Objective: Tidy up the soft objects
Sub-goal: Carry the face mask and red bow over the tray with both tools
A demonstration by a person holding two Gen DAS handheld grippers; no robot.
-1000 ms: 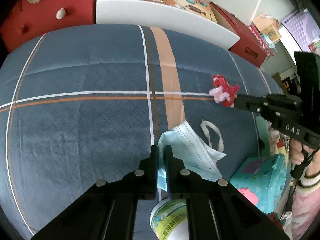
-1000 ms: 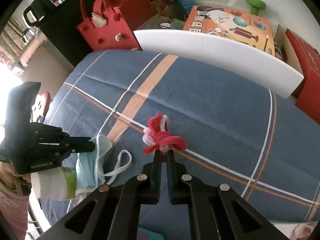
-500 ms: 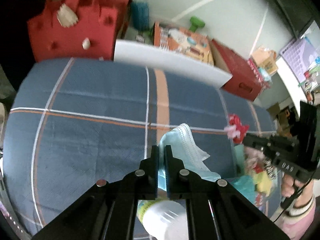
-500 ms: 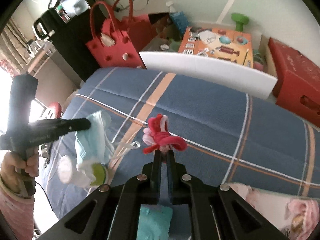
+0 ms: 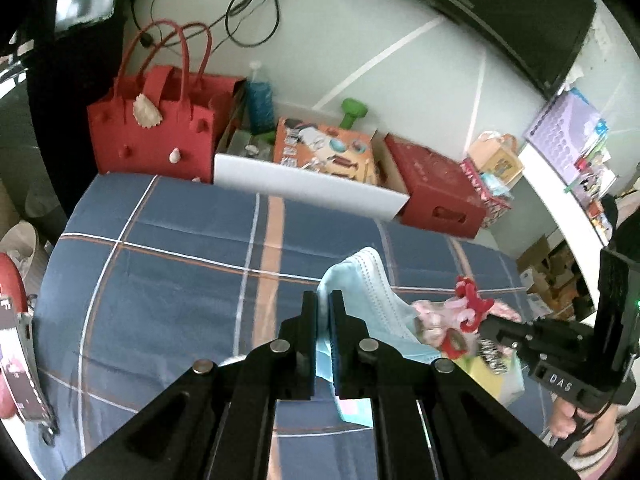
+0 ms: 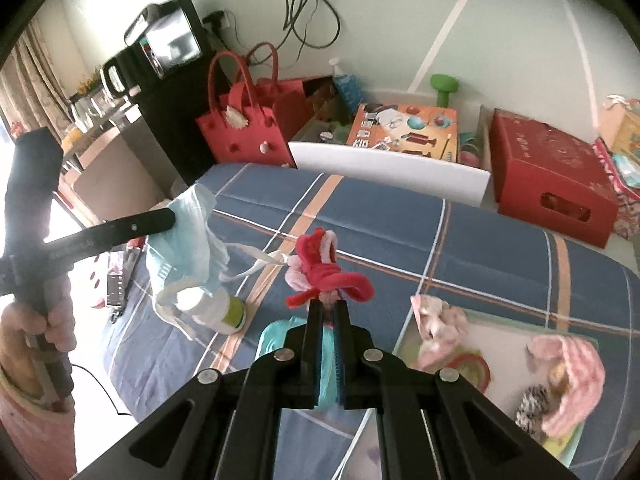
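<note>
My left gripper (image 5: 323,300) is shut on a light blue face mask (image 5: 372,300) and holds it in the air above the blue plaid bed cover (image 5: 180,264). The mask also shows in the right wrist view (image 6: 188,240), hanging from the left gripper (image 6: 170,216) with its white ear loops dangling. My right gripper (image 6: 327,308) is shut on a red and pink chenille flower (image 6: 324,268), held above the bed. The flower shows in the left wrist view (image 5: 470,300) at the tip of the right gripper (image 5: 486,322).
A white and green bottle (image 6: 216,308) lies on the bed under the mask. A teal item (image 6: 280,336) lies below my right gripper. A tray (image 6: 472,320) with pink soft things (image 6: 572,364) sits at the right. Beyond the bed are a red bag (image 5: 156,128), a white board (image 5: 304,190) and red box (image 5: 436,188).
Both grippers have risen well above the bed with the mask and the flower in them. The bottle, earlier under the mask, stays on the bed.
</note>
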